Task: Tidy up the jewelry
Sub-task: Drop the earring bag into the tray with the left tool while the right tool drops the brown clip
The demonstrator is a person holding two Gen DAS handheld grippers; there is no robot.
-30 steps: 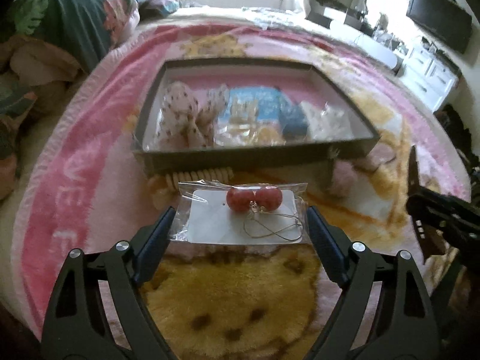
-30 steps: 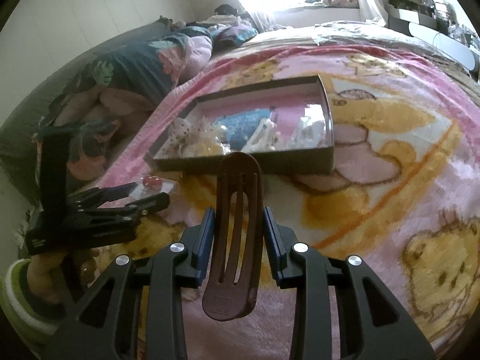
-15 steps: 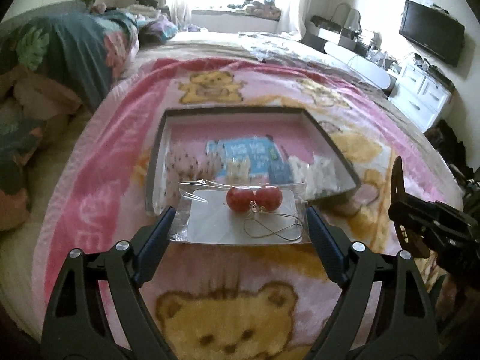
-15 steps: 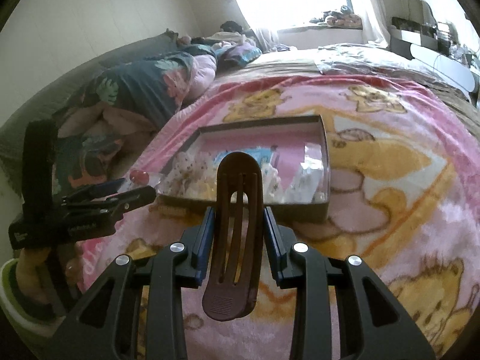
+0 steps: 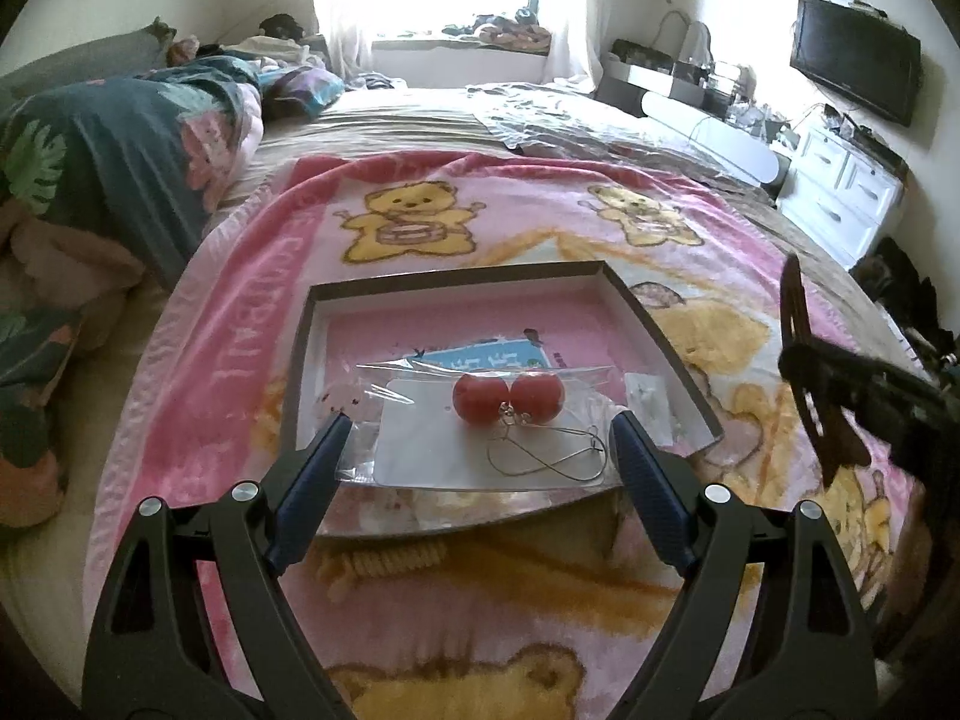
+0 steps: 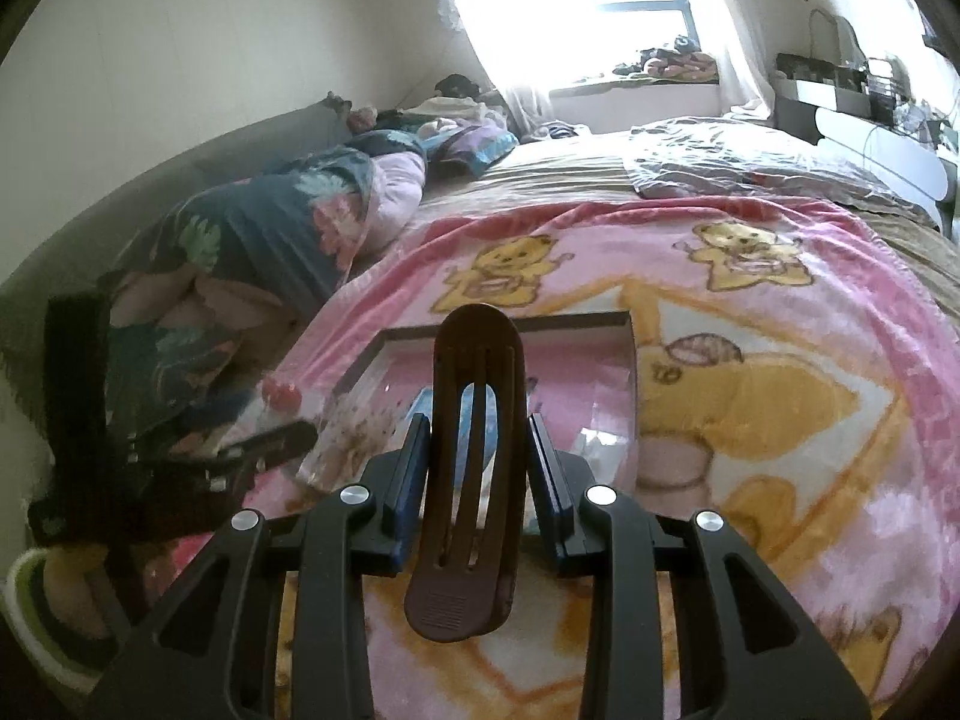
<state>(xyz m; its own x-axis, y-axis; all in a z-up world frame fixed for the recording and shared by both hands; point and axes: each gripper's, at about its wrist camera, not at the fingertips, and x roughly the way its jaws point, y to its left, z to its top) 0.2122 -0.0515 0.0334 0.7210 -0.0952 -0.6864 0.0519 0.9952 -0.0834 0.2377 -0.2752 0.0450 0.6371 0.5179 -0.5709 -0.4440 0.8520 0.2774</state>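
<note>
My left gripper (image 5: 477,444) is shut on a clear bag of red ball earrings (image 5: 507,399) on a white card, held above the near part of the dark-rimmed tray (image 5: 654,336). The tray lies on the pink bear blanket and holds several bagged items. My right gripper (image 6: 479,450) is shut on a brown hair clip (image 6: 474,420), held upright above the tray's near edge (image 6: 630,372). The clip and right gripper also show at the right of the left wrist view (image 5: 804,372). The left gripper with the earrings shows at the left of the right wrist view (image 6: 282,396).
The pink bear blanket (image 5: 540,216) covers the bed. A dark floral quilt (image 5: 108,162) is piled at the left. A white cabinet (image 5: 852,192) and a wall TV (image 5: 855,75) are at the right. A cream beaded item (image 5: 390,561) lies by the tray's near edge.
Both grippers have risen and moved forward over the tray, still holding the earring bag and the hair clip. The tray now sits lower and closer under them.
</note>
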